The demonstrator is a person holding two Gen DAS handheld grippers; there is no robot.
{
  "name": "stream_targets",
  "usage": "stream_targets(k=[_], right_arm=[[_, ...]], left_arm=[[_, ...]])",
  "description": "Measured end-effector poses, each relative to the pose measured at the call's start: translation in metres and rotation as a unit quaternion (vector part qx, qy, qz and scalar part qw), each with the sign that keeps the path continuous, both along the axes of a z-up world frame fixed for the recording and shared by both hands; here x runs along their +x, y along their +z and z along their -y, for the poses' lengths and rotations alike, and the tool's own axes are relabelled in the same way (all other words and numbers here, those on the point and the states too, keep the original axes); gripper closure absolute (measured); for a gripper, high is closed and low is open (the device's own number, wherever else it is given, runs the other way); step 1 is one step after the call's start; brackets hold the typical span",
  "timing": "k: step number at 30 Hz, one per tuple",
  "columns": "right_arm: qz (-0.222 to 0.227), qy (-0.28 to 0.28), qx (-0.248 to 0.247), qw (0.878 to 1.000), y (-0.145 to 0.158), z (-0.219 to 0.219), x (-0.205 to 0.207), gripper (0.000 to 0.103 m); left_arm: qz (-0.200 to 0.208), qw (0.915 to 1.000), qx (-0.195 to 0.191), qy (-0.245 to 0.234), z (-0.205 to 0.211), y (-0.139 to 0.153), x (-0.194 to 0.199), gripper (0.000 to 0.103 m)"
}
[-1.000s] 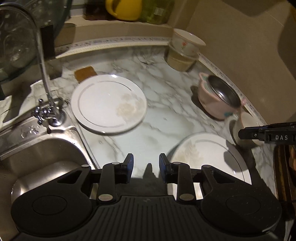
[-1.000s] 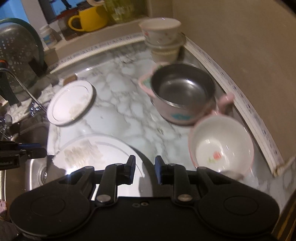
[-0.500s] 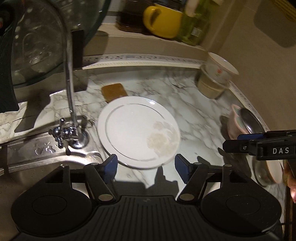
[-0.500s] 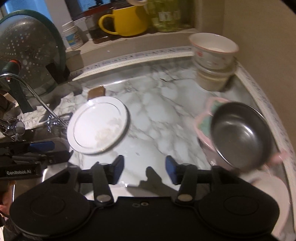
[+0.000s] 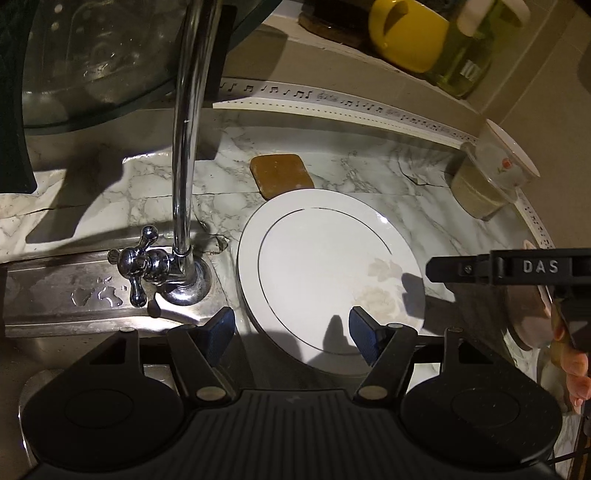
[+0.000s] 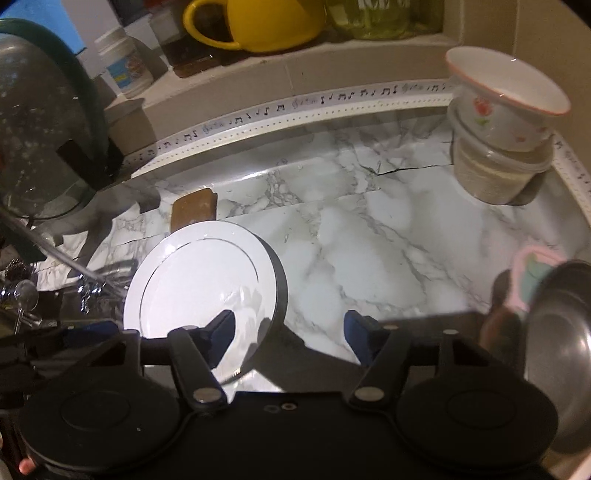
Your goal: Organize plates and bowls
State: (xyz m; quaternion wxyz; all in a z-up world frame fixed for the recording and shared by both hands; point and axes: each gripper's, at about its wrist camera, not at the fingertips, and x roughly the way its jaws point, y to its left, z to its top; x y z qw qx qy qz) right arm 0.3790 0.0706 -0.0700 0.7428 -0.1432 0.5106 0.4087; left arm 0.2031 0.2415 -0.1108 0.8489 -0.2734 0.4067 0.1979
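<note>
A white plate (image 5: 325, 266) with a thin dark ring lies flat on the marble counter beside the sink; it also shows in the right wrist view (image 6: 203, 284). My left gripper (image 5: 291, 330) is open and empty, its jaws spread just short of the plate's near edge. My right gripper (image 6: 288, 334) is open and empty, over the counter at the plate's right edge; it shows from the side in the left wrist view (image 5: 509, 266). A floral bowl (image 6: 506, 99) sits stacked on a plastic tub (image 6: 495, 177) at the back right. A pink-rimmed steel bowl (image 6: 561, 314) is at the right.
A chrome tap (image 5: 181, 184) stands left of the plate at the steel sink's rim (image 5: 74, 295). A brown soap bar (image 5: 280, 173) lies behind the plate. A yellow mug (image 6: 266, 22) and jars sit on the back ledge. A glass lid (image 5: 92, 55) leans at the left.
Both grippers moved forward and left toward the far plate and opened wider. The near plate and small white bowl have dropped out of view.
</note>
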Motion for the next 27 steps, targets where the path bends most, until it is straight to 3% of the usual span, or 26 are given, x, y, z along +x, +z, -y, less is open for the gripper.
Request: stream_targets(k=[5,8,16,23,27], right_arm=[[-0.021,0.004,0.001,1.0,-0.012,-0.014,0.006,0.042],[-0.029,0.009,-0.001,1.0,-0.018,-0.018,0.007,0.052],[-0.046,0.008,0.004,0.999,-0.026,-0.021,0.012,0.064],[-0.061,0.008,0.014,0.998,-0.028,-0.025,0.013,0.082],[-0.062,0.006,0.015,0.998,-0.028,-0.026,0.012,0.085]], left_arm=[[-0.001,1.0,-0.001,0.007,-0.004,-0.005,0.003,0.036],[0.002,0.9998,-0.004,0.018,-0.007,-0.007,0.002,0.037],[0.007,0.9996,-0.007,0.028,-0.009,-0.007,0.001,0.054],[0.009,0.9992,-0.01,0.039,-0.014,-0.009,-0.002,0.07],[0.008,0.9993,-0.013,0.034,-0.016,-0.009,-0.001,0.075]])
